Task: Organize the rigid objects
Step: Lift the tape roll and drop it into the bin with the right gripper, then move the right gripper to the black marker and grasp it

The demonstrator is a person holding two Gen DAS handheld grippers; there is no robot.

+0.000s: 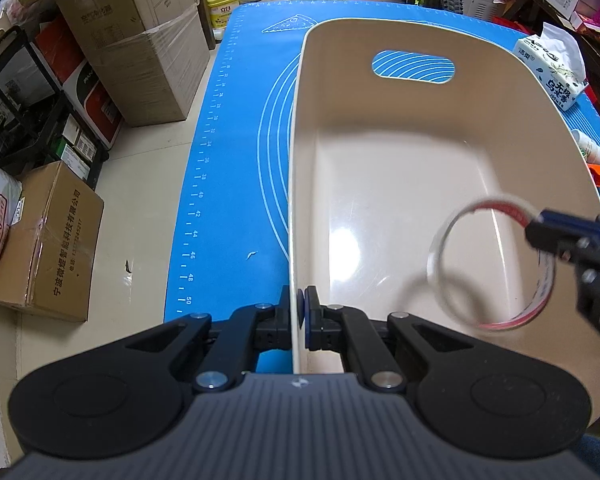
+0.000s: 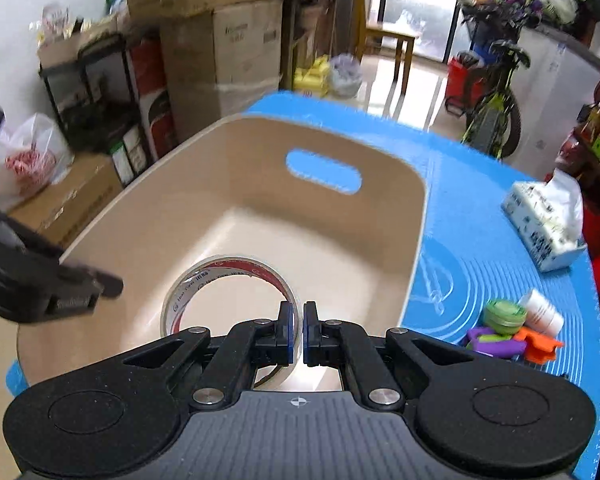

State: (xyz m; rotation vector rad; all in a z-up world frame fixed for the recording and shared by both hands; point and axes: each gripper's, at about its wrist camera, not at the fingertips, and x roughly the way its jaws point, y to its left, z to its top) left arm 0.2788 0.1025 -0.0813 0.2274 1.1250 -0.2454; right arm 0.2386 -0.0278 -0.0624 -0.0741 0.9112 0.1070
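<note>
A beige plastic bin [image 1: 500,92] with a handle slot stands on the blue mat [image 1: 236,152]. My left gripper [image 1: 298,312] is shut on the bin's left wall near its front. My right gripper [image 2: 298,328] is shut on a roll of clear tape [image 2: 188,280] with a red-printed core and holds it over the bin's inside [image 2: 320,152]. In the left wrist view the tape roll [image 1: 444,280] hangs at the right with the right gripper [image 1: 548,236] on it. The left gripper [image 2: 100,284] shows at the left of the right wrist view.
On the mat right of the bin lie a tissue pack [image 2: 548,224], a small white bottle [image 2: 542,314], a green round thing [image 2: 504,316], and purple and orange pieces [image 2: 516,344]. Cardboard boxes [image 1: 148,60] and a black rack [image 1: 32,112] stand on the floor at the left.
</note>
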